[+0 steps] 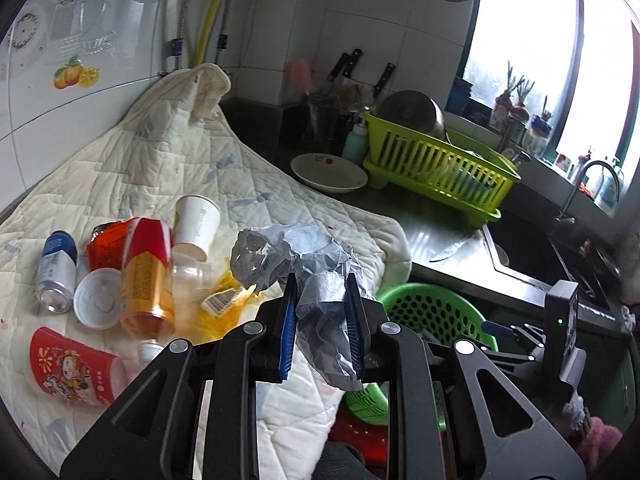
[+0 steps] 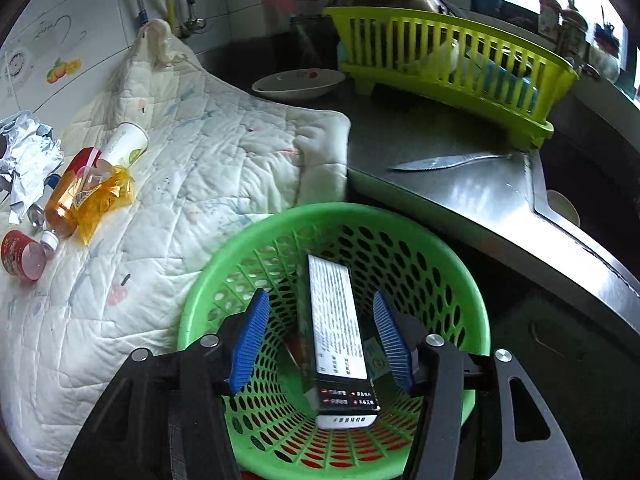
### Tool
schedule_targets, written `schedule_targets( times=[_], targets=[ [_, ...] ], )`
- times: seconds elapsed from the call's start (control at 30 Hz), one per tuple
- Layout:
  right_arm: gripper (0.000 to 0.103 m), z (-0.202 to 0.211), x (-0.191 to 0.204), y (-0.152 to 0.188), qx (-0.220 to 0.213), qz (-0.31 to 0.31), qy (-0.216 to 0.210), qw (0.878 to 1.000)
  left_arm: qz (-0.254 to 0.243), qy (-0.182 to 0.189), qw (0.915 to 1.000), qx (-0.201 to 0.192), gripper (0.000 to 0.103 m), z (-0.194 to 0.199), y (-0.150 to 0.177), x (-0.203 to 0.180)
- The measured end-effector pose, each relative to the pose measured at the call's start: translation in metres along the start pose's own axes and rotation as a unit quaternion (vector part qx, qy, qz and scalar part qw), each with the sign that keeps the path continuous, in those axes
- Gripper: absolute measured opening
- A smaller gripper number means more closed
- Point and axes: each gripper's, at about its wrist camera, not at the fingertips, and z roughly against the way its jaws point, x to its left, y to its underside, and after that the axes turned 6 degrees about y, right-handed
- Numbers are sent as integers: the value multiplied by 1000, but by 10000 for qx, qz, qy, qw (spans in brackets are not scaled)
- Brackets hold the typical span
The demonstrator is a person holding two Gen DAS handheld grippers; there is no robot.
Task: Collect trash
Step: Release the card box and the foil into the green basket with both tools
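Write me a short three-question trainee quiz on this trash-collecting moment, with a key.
1. True or false: the left gripper is shut on the crumpled paper.
2. What lies between the pads of the right gripper? A) the table knife B) the long box, over the green basket C) the paper cup
3. Fill in: the remaining trash, such as the orange bottle, lies on the white quilted ____.

Key:
1. True.
2. B; the pads stand clear of the box.
3. Cloth.
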Motion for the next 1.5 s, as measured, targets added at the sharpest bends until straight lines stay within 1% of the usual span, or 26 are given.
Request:
schedule_targets(
  times=[0.13,0.2,0.37,0.47,0.6,0.9,1.03,1.13,1.3,1.37,1.4,1.43,1.47,1.5],
  targets=[
    [59,11,-17,10,-93,-162,81,9998,-170,182,9996,159,21,-16,4,-26],
    [65,20,-23,15,-186,-216,104,9995,-254,253,9991,223,21,-24,6,-38],
    [72,41,-29,22,-403,-243,138,9988,-380,379,9979,374,21,-43,14,-65],
    [74,54,-31,27,-525,-278,114,9982,-439,441,9970,460,21,-52,17,-77],
    [79,69,-33,34,-691,-240,186,9971,-550,478,9957,569,22,-62,23,-93],
    [82,86,-40,47,-855,-338,152,9956,-724,523,9933,730,22,-77,32,-116],
    [84,92,-46,51,-913,-422,153,9948,-741,544,9926,788,23,-83,35,-122],
    [84,97,-49,53,-949,-483,154,9942,-731,562,9922,839,25,-88,36,-125],
    [84,100,-53,55,-977,-544,147,9936,-795,578,9911,901,25,-95,40,-131],
    [84,100,-54,56,-978,-558,149,9935,-806,591,9907,927,27,-97,41,-132],
    [84,100,-54,56,-975,-560,144,9936,-803,611,9904,942,29,-98,42,-133],
    [84,100,-54,56,-978,-559,138,9935,-799,607,9904,950,37,-98,42,-133],
    [84,100,-54,56,-982,-559,133,9935,-788,591,9905,954,42,-99,43,-133],
    [84,100,-54,56,-982,-557,130,9935,-777,595,9907,943,43,-99,43,-133]
  ],
)
